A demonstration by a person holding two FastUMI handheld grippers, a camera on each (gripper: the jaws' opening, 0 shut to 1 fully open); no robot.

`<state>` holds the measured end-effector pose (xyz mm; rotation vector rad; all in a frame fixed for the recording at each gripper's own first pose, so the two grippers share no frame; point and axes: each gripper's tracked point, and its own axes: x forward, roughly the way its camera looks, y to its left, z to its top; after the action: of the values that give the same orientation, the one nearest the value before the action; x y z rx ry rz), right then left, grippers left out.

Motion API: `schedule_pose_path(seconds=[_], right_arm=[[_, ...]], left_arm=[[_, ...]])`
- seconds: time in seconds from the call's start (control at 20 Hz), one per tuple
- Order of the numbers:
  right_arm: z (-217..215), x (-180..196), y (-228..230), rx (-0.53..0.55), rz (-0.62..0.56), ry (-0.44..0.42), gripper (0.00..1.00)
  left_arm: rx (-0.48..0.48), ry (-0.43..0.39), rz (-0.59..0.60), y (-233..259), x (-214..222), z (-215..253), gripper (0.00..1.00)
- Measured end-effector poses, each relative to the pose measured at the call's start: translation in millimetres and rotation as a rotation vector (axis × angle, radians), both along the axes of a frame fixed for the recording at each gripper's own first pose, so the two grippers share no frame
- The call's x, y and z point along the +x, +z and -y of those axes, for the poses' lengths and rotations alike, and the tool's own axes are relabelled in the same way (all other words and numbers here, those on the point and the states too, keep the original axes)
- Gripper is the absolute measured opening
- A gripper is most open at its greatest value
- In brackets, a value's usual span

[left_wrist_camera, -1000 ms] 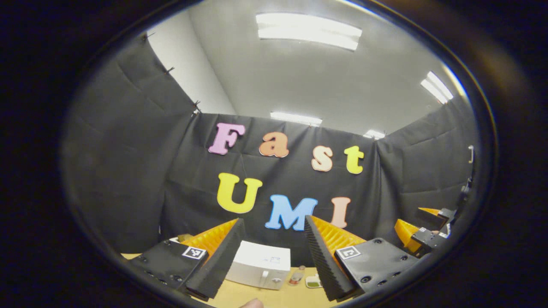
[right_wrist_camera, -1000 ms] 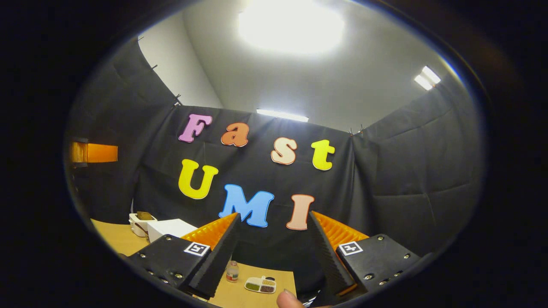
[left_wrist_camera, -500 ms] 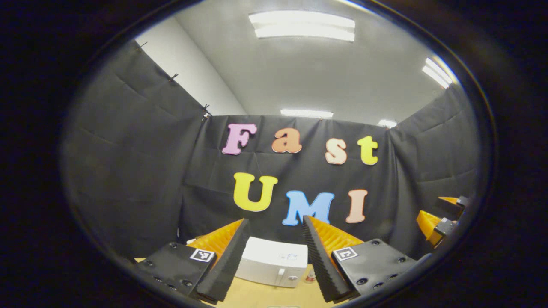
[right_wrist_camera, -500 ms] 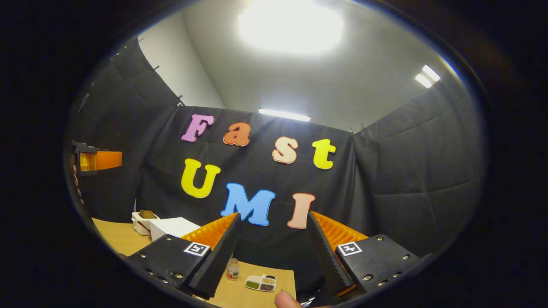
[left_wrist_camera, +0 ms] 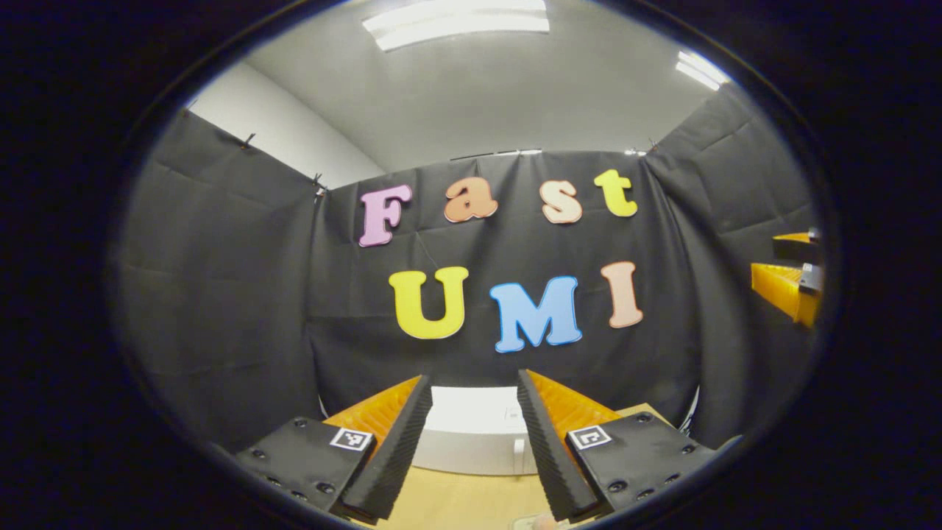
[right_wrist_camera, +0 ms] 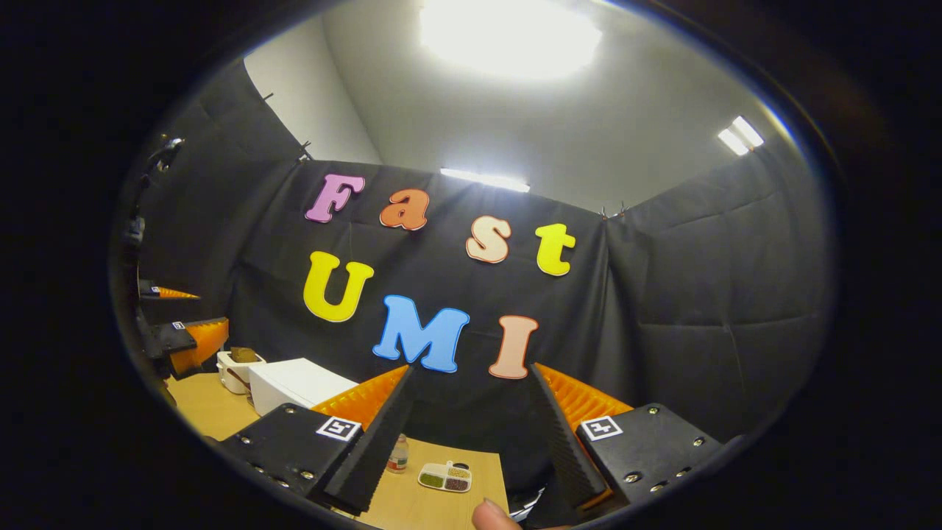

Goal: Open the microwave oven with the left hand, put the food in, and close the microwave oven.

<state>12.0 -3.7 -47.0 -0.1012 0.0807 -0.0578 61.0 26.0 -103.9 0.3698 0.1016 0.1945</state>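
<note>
- black cloth wall (right_wrist_camera: 699,294) on three sides
- white ceiling (left_wrist_camera: 478,96) with lit strip lights (left_wrist_camera: 456,16)
- white room wall (right_wrist_camera: 309,103) above the cloth
- tan wooden bench (right_wrist_camera: 199,401)

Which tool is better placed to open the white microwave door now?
Left. The left tool is open and frames the white box-shaped microwave dead ahead. The right tool faces the small compartmented food tray, with the microwave off to its side.
</note>
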Motion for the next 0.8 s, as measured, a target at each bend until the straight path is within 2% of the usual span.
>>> schedule_pose_path(seconds=[0.2,0.3,0.35,0.4,0.45,0.5,0.8], right_arm=[[-4,11,-16,-0.022,-0.060,-0.093,0.93],[-5,16,-20,0.004,-0.089,-0.146,0.93],[-6,17,-22,0.020,-0.098,-0.173,0.93],[-5,19,-25,0.024,-0.112,-0.200,0.93],[-4,21,-30,0.015,-0.135,-0.226,0.93],[-5,20,-35,0.001,-0.160,-0.246,0.93],[-5,21,-44,-0.040,-0.248,-0.343,0.93]], left_arm=[[0.012,-0.075,-0.054,-42,34,-17,0.77],[0.036,-0.102,-0.069,-62,48,-28,0.82],[0.040,-0.123,-0.081,-75,56,-31,0.80],[0.031,-0.148,-0.095,-91,64,-32,0.78],[0.017,-0.168,-0.115,-110,69,-32,0.83],[0.003,-0.181,-0.139,-128,75,-35,0.83],[-0.016,-0.204,-0.234,-214,105,-54,0.82]])
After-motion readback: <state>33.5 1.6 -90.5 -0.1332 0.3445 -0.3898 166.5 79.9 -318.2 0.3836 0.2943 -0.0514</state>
